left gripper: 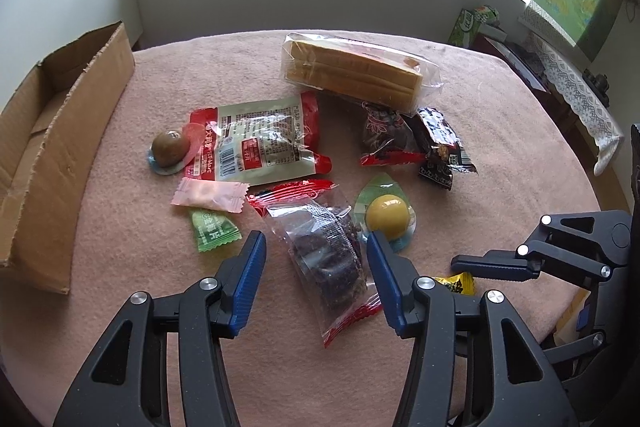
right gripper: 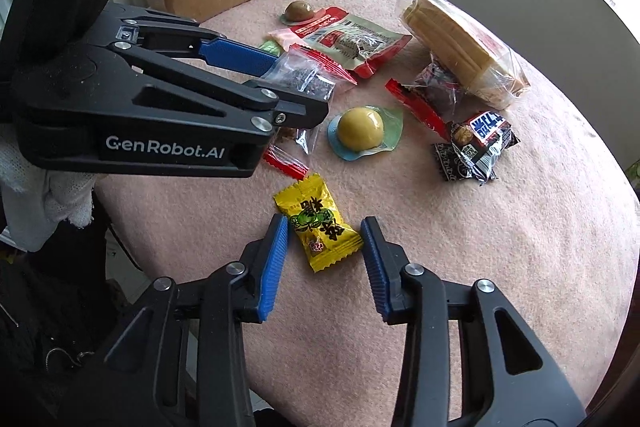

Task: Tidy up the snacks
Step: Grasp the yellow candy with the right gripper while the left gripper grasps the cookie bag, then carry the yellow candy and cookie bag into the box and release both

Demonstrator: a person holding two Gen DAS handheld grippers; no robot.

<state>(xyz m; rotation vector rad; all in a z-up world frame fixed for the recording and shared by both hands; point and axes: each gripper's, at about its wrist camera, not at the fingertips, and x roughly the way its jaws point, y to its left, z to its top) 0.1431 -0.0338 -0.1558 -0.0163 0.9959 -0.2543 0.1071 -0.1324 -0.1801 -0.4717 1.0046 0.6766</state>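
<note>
The right gripper is hovering with its jaws spread wide, and the yellow candy is lying flat on the cloth right between the blue pads, gripped by neither. Over on the other side, the left gripper is standing just as wide open, straddling the clear packet of dark snacks with its red crimped ends, nothing clamped there either.

Just past the left gripper's right pad, the yellow jelly cup is sitting on its green lid. To the left, the green candy and the pink candy are lying close together, with the big red-and-white pouch beyond them and the brown jelly cup touching that pouch's left edge. Farther back, the wrapped sliced bread is resting partly over a dark red packet, and the black snack bar is lying just beside that.

All of it is spread across the pink tablecloth, and the open cardboard box is sitting at the table's left edge, well apart from the pile.
</note>
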